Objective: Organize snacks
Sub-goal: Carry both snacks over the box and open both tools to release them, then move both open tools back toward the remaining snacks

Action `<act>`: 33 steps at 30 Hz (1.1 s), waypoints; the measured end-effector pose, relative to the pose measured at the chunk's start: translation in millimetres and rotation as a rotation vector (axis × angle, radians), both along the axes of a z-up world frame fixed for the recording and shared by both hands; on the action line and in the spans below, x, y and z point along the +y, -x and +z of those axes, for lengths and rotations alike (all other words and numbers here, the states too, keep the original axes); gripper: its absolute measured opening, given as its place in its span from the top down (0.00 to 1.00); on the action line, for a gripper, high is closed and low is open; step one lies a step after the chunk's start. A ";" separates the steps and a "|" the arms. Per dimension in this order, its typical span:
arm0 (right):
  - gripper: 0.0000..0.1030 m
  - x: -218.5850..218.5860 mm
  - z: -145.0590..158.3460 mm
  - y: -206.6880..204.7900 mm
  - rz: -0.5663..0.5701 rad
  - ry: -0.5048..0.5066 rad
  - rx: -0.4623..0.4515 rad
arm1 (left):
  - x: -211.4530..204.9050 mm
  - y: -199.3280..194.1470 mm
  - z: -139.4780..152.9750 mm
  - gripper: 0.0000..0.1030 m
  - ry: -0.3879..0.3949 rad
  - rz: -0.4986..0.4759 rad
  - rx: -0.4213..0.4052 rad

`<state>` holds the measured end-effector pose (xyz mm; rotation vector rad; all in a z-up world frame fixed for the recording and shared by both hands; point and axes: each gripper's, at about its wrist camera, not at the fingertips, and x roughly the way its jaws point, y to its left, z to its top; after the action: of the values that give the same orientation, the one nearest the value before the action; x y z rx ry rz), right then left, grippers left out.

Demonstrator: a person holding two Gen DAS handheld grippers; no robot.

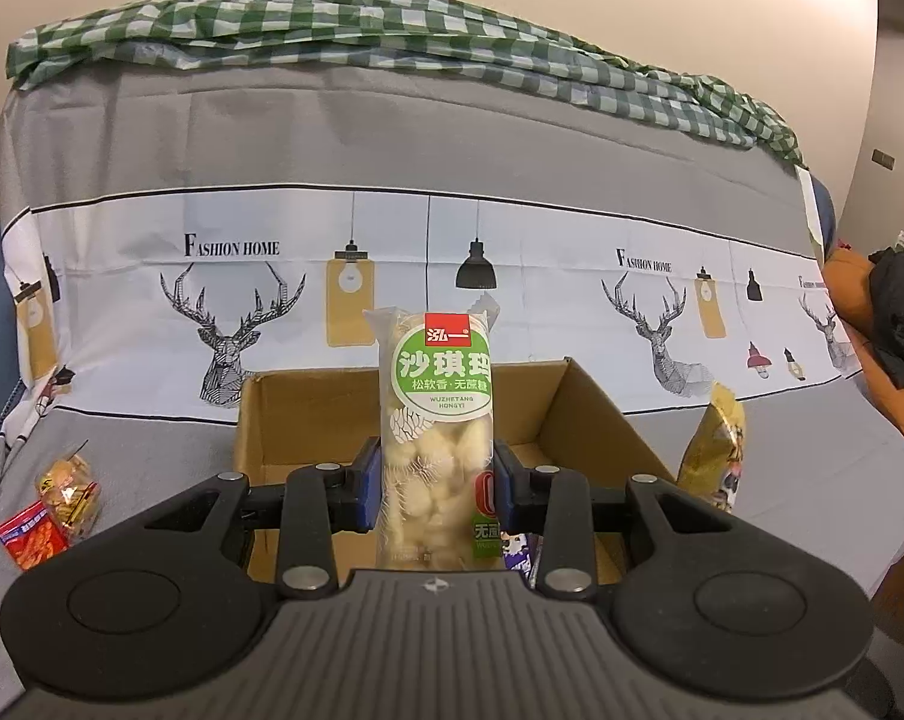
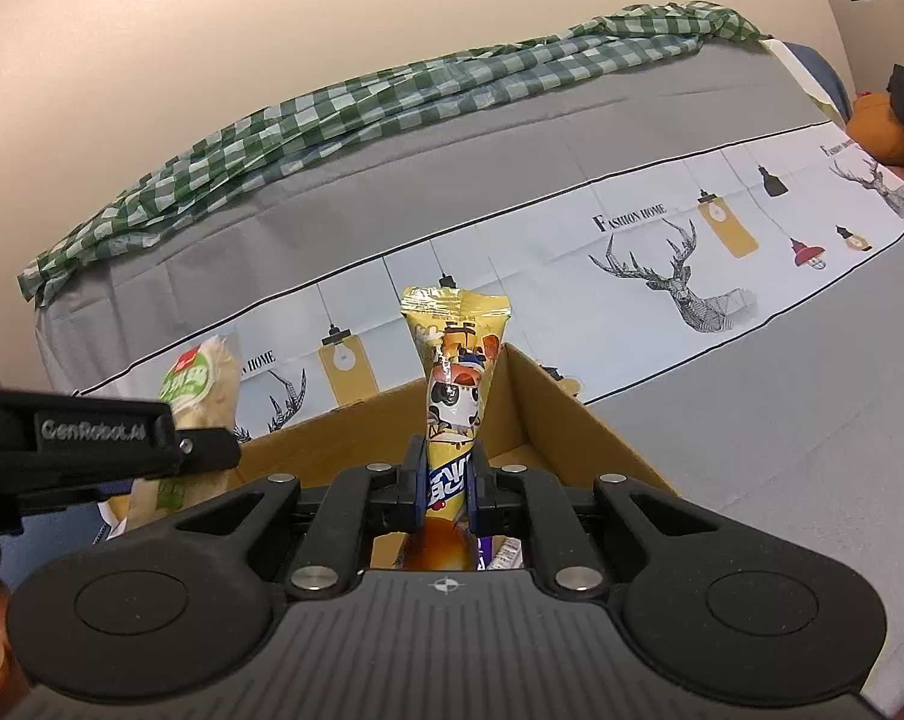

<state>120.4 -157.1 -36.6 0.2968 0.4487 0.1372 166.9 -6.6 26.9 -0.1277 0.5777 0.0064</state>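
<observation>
My left gripper [image 1: 437, 489] is shut on a clear sachima pack with a green label [image 1: 434, 420], held upright over the open cardboard box [image 1: 601, 414]. My right gripper [image 2: 449, 483] is shut on a yellow cone-shaped snack pack [image 2: 454, 384], also upright above the same box [image 2: 547, 414]. The yellow pack shows at the right in the left wrist view [image 1: 712, 450]. The sachima pack [image 2: 197, 402] and the left gripper's body [image 2: 92, 450] show at the left in the right wrist view. A purple packet [image 2: 487, 555] lies inside the box.
The box sits on a sofa with a grey deer-print cover [image 1: 392, 138]. A green checked cloth [image 1: 332, 24] lies along the backrest. A red packet [image 1: 32, 534] and a clear yellow snack bag [image 1: 71, 489] lie on the seat at left. Dark clothing [image 1: 898, 324] lies at the right.
</observation>
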 end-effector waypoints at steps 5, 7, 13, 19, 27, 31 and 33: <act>0.88 0.2 0.4 -0.1 0.001 0.004 -0.003 | -1.8 -2.9 3.1 0.62 0.004 -0.006 0.000; 0.88 1.4 0.3 0.4 -0.002 0.006 -0.002 | -1.6 -3.3 4.4 0.62 0.013 -0.013 0.005; 0.68 8.4 -2.2 -0.6 -0.002 0.039 0.023 | 3.4 4.7 10.6 0.41 0.030 -0.027 -0.009; 0.51 13.0 -5.4 1.6 0.002 0.070 0.027 | 28.3 35.9 8.7 0.41 0.024 0.000 -0.012; 0.45 32.0 -9.1 13.5 0.052 0.148 0.011 | 92.4 94.1 -3.6 0.41 0.019 0.126 0.026; 0.44 44.0 -9.8 25.9 0.088 0.189 -0.006 | 120.3 120.4 -4.9 0.41 0.049 0.170 0.022; 0.44 48.3 -9.1 33.7 0.102 0.202 -0.017 | 129.3 130.8 -4.7 0.41 0.063 0.178 0.014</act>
<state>86.7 -108.8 -45.7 0.0740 0.4570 0.1928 36.2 122.7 22.2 -0.2406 0.5796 0.1621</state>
